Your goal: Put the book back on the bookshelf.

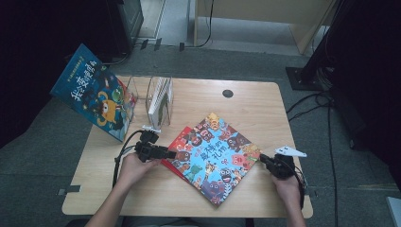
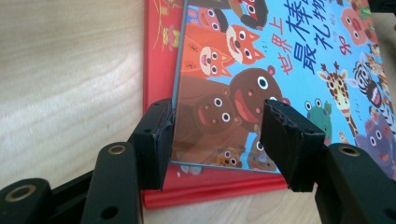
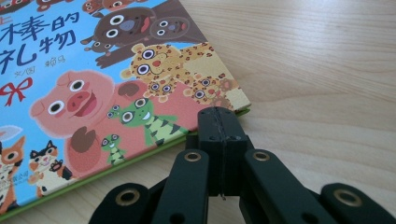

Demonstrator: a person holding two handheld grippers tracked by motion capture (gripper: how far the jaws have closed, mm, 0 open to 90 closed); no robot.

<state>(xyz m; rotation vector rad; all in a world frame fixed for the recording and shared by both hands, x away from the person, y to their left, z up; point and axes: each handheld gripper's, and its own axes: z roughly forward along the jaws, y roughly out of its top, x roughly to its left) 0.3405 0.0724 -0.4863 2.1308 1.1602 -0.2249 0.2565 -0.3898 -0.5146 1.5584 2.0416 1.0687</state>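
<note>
Picture book with a blue cover crowded with cartoon animals [image 1: 218, 156] lies flat on the pale wooden table [image 1: 265, 101], turned as a diamond atop a red book [image 2: 161, 65], between both hands. Left gripper [image 2: 217, 135] stands open astride the book's near-left corner, its pads not pressing. Right gripper [image 3: 222, 128], shut on nothing, butts against the opposite corner's edge, so the book's diagonal runs from gripper to gripper.

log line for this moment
left gripper: open at blue book corner | right gripper: shut, beside opposite corner | red book: underneath
</note>
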